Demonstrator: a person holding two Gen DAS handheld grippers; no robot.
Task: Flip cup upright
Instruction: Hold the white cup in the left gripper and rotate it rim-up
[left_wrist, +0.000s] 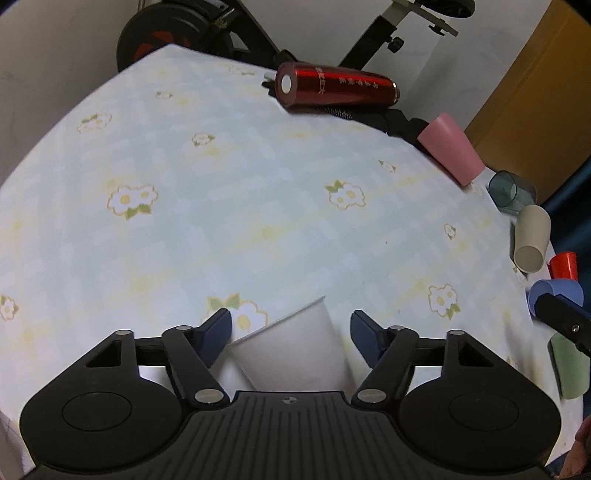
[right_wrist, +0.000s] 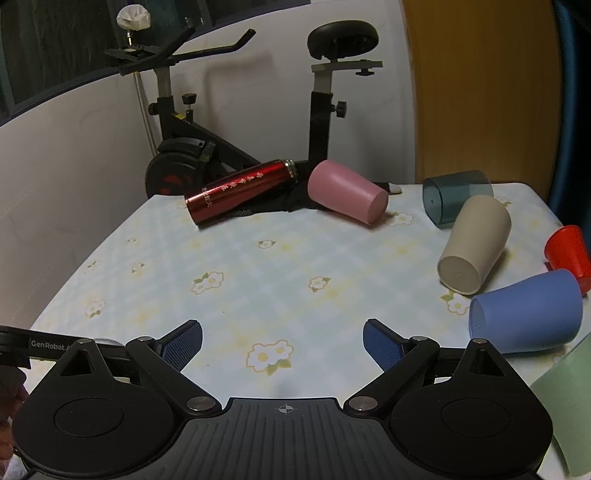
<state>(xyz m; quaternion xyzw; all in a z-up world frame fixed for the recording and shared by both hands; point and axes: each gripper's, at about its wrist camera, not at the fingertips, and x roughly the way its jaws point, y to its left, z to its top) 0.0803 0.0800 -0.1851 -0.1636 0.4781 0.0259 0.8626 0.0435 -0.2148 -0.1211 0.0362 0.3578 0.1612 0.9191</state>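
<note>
Left gripper (left_wrist: 290, 325): jaws spread wide, a white paper cup (left_wrist: 295, 350) between them. The cup sits tilted, its rim edge slanting up toward the right. The left pad looks to be touching or just beside the cup's wall; the right pad stands clear of it. No grip is made. The cup's lower part is hidden behind the gripper body.

Right gripper (right_wrist: 282, 341): jaws wide apart, nothing between them but bare floral tablecloth (right_wrist: 258, 258).

Surroundings, right wrist view: a red flask (right_wrist: 240, 190) lies on its side at the far edge of the table, on a dark cloth, with a pink cup (right_wrist: 347, 197) on its side just beside it. Along the right edge lie a teal translucent cup (right_wrist: 456, 201), a beige cup (right_wrist: 474, 243) with its base facing the camera, a red cup (right_wrist: 569, 251), a blue cup (right_wrist: 528, 312) and a green cup (right_wrist: 569, 402), partly cut off by the frame. The blue cup is near the right finger. An exercise bike (right_wrist: 236, 122) stands behind the table.

View differences: only the left wrist view shows the white cup. It also shows the same row of cups strung along its right margin, small and distorted, with part of the right gripper in front of the blue and green ones. The right wrist view shows the left gripper only as a black bar at its left edge, and it shows the bike whole.
</note>
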